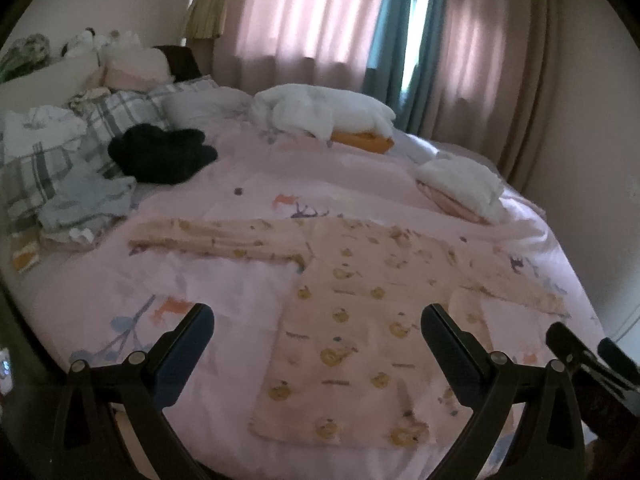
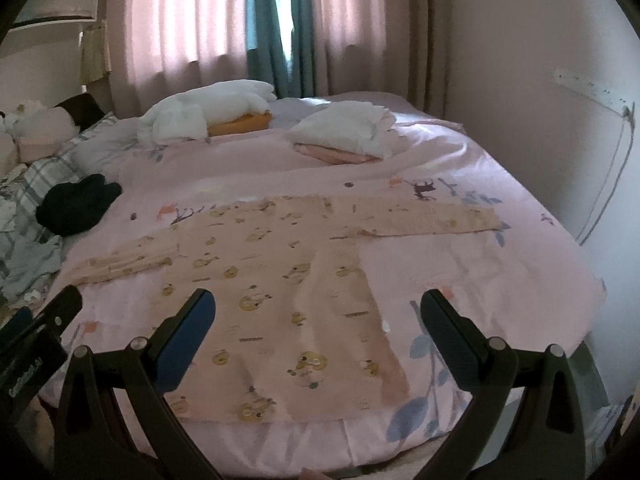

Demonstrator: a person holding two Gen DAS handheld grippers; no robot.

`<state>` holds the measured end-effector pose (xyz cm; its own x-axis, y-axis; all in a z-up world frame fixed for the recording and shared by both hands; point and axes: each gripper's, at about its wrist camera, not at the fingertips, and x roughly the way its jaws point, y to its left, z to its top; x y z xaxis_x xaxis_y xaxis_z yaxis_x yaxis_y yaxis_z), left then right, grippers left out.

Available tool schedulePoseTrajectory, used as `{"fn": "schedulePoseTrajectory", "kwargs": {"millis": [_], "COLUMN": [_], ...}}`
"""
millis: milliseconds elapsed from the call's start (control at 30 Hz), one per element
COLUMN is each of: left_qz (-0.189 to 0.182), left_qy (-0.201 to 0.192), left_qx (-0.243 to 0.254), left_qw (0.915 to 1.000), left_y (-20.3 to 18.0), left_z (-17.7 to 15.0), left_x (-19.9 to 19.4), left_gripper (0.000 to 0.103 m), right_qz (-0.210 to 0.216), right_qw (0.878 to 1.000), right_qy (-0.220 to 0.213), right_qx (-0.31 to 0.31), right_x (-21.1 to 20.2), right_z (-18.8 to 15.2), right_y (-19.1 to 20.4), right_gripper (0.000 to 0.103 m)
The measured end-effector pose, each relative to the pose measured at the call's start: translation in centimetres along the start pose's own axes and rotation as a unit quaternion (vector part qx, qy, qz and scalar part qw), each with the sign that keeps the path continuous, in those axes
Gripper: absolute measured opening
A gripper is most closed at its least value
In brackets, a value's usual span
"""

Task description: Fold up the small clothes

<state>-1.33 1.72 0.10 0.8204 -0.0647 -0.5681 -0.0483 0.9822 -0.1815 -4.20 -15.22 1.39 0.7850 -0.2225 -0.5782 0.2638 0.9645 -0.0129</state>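
Pale pink long-sleeved cotton top with yellow print (image 1: 352, 320) lies flat on pink patterned bedspread (image 1: 224, 292), sleeves out. Left gripper (image 1: 318, 332) and right gripper (image 2: 318, 320) both spread wide, empty. Fabric looks thin, limp, probably light; pinch the 2 sleeve cuffs.

Pinks and peaches all over the bed

Peach top (image 2: 280, 264) dotted with yellow ducks, on a pink cover (image 2: 460, 272) printed with blue leaves and orange and purple animals. Beyond the top: black garment (image 2: 78, 204), white bundles (image 2: 208, 110) on orange and pink, grey plaid pillow (image 1: 116, 110), pink curtains (image 2: 180, 20) framing teal.
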Motion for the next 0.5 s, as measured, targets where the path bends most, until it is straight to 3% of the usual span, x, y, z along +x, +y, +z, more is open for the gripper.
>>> {"fn": "schedulePoseTrajectory", "kwargs": {"millis": [500], "left_qz": [-0.002], "left_qy": [0.009], "left_qx": [0.016], "left_qw": [0.9998], "left_y": [-0.64], "left_z": [-0.07], "left_x": [0.60], "left_gripper": [0.102], "right_qz": [0.023], "right_qw": [1.000], "right_qy": [0.009], "right_qx": [-0.006], "right_x": [0.92], "right_z": [0.18], "right_y": [0.62], "right_gripper": [0.101]}}
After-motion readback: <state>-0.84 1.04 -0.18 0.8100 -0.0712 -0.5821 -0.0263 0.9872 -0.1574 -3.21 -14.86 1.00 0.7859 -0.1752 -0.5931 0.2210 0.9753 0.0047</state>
